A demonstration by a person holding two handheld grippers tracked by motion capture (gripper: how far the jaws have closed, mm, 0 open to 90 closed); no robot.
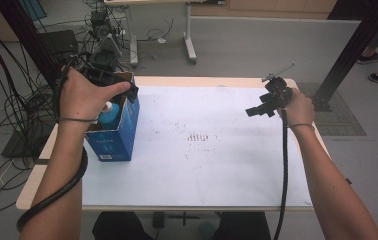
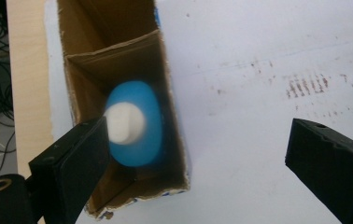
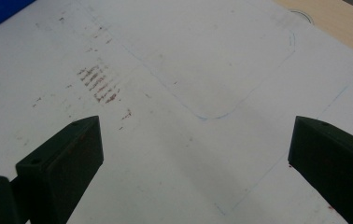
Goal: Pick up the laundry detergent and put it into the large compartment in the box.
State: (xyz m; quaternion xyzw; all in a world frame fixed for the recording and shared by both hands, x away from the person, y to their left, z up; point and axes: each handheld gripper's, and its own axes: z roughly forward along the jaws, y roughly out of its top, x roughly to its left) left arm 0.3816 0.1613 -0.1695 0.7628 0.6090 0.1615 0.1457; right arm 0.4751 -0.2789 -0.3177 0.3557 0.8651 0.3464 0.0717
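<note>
An open blue carton [image 1: 114, 135] stands upright at the table's left side. Inside it sits a blue bottle [image 1: 109, 112] with a white cap. My left gripper [image 1: 119, 87] hangs just above the carton's open top, pointing down. In the left gripper view the bottle [image 2: 137, 140] and its cap [image 2: 124, 122] lie down in the carton [image 2: 118, 51], apart from the jaws; my left gripper [image 2: 198, 135] is open and holds nothing. My right gripper [image 1: 257, 111] hovers over the table's right side, and in its own view it [image 3: 195, 135] is open above the bare mat.
A white mat [image 1: 217, 165] covers the table, with reddish smudges [image 1: 199, 137] at its middle. Cables [image 1: 7, 115] crowd the floor at the left. A black post [image 1: 357, 45] stands at the right, and another table's legs [image 1: 189, 45] stand behind.
</note>
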